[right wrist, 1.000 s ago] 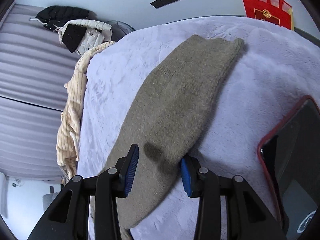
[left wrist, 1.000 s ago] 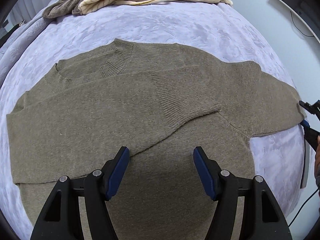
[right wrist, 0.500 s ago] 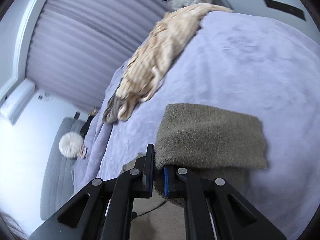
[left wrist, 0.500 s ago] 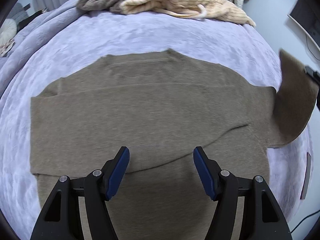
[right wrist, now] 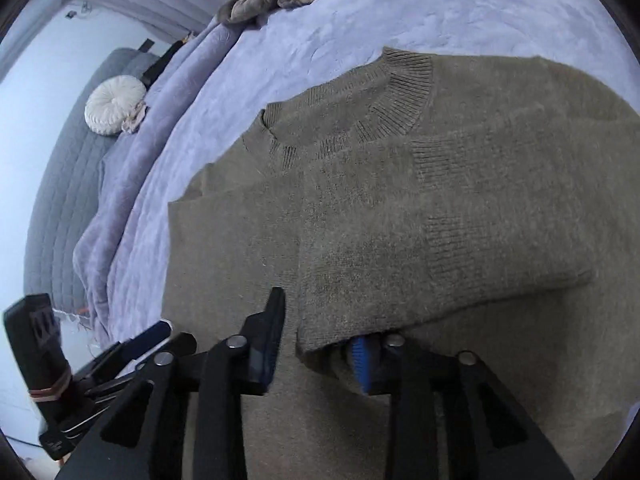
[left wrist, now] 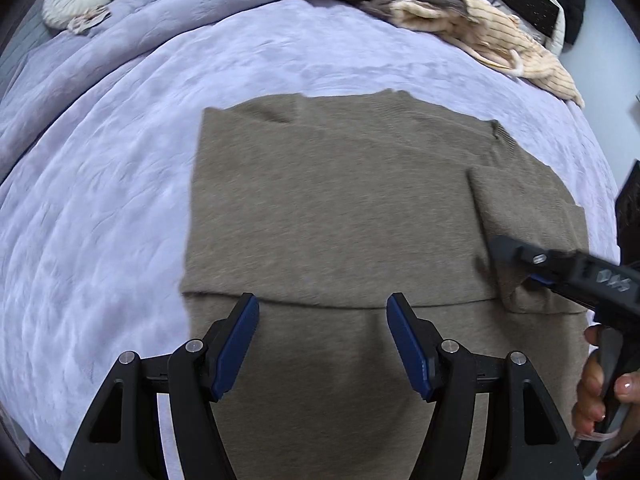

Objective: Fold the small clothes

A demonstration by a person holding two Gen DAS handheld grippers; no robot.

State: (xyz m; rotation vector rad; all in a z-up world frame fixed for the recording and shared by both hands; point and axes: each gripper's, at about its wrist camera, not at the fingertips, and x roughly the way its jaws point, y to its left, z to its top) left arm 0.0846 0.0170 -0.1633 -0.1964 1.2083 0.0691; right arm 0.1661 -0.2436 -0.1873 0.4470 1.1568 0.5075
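My 2 grippers over a brown knit sweater point(left wrist: 332, 208) lying flat on the lavender bedspread point(left wrist: 120, 184). In the left wrist view the sweater fills the centre, its collar edge toward 12 o'clock.

Change since 1 second ago: the right sleeve point(right wrist: 440, 248), then stretched off toward 3 o'clock past the body, now lies folded across the chest, its ribbed cuff beside the first folded sleeve, just below the collar point(right wrist: 384, 112).

My right gripper point(right wrist: 316, 336), seen entering at 4 o'clock in the left wrist view, was clamped on this sleeve half a second ago; its jaws are now opening. The sleeve's fold edge drapes over the right-hand pad, and the other pad stands clear of the cloth, so the grip is released.

My left gripper point(left wrist: 322, 340) stands moderately wide at 6 o'clock, empty, above the sweater's lower half.

Judgement: both sleeves are in, leaving a rough rectangle; the hem-to-collar fold remains. A pile of other clothes point(left wrist: 440, 12) waits at 1 o'clock.
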